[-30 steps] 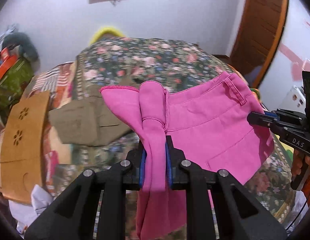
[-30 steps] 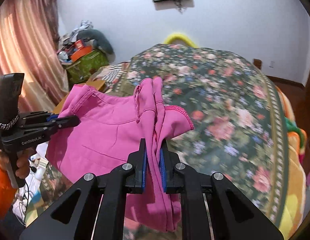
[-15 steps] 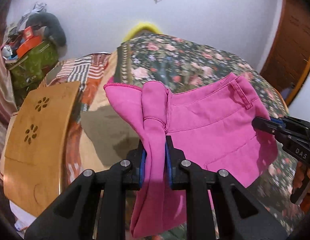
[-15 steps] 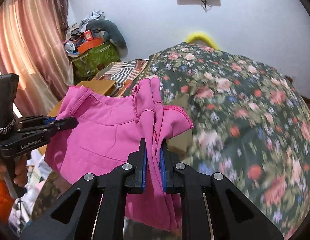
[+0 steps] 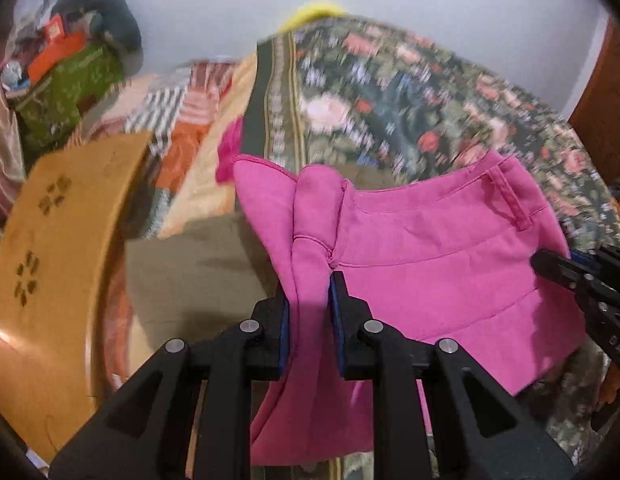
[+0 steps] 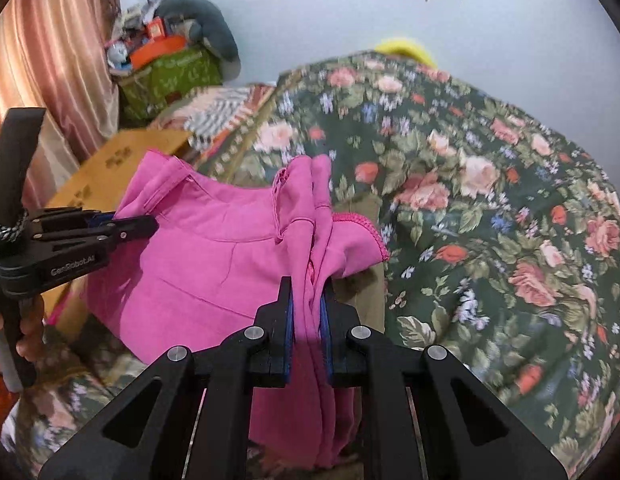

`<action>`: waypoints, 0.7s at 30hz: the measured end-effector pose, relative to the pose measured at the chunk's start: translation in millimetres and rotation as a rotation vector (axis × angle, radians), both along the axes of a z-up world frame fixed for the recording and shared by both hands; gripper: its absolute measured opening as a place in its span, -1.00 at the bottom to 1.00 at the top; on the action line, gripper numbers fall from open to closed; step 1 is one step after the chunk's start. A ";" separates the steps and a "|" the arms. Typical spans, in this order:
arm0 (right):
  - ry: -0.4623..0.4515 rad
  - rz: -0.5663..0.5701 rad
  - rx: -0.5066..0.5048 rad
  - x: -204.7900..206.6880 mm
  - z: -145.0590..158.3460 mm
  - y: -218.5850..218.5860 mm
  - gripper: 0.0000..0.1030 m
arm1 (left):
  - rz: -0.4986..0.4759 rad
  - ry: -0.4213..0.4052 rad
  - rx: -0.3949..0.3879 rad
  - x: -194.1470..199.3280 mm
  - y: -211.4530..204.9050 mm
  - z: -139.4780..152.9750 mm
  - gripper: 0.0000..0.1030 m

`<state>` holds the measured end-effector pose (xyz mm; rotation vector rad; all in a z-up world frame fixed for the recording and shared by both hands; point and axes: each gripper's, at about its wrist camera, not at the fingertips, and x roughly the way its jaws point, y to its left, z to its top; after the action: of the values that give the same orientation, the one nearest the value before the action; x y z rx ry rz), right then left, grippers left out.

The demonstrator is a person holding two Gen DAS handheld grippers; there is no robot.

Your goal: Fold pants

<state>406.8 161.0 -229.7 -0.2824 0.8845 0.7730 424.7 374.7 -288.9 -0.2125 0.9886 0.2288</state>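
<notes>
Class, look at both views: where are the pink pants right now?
The pink pants hang between the left gripper and right gripper, each shut on an end, above the floral bedspread.

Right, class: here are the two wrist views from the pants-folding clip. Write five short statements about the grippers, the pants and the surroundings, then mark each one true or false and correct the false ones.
1. The left gripper is shut on the pink pants. True.
2. The right gripper is open and holds nothing. False: it is shut on a bunch of the pants.
3. The pants lie flat on the floral bedspread. False: they hang lifted between the two grippers.
4. A green box stands by the wall. True.
5. The pants are blue. False: they are pink.
</notes>
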 end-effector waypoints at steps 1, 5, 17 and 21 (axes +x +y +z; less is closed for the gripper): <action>0.016 0.004 -0.013 1.1 -5.5 0.6 -0.80 | 0.009 -0.002 -0.010 -0.4 2.9 -4.3 -0.59; 0.043 -0.005 -0.019 4.7 -13.8 -5.0 -0.78 | 0.028 -0.014 -0.032 -5.2 12.5 -9.8 -0.43; 0.018 -0.046 -0.082 -0.5 5.6 -38.4 -0.58 | 0.128 0.049 0.075 -47.4 32.2 10.6 -0.19; 0.002 -0.050 -0.042 -16.6 37.1 -53.0 -0.57 | 0.115 0.011 0.090 -75.2 22.0 49.3 -0.19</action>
<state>390.2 108.1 -192.6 -0.2959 0.9074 0.7094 349.5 396.7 -239.6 -0.1861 0.9759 0.3794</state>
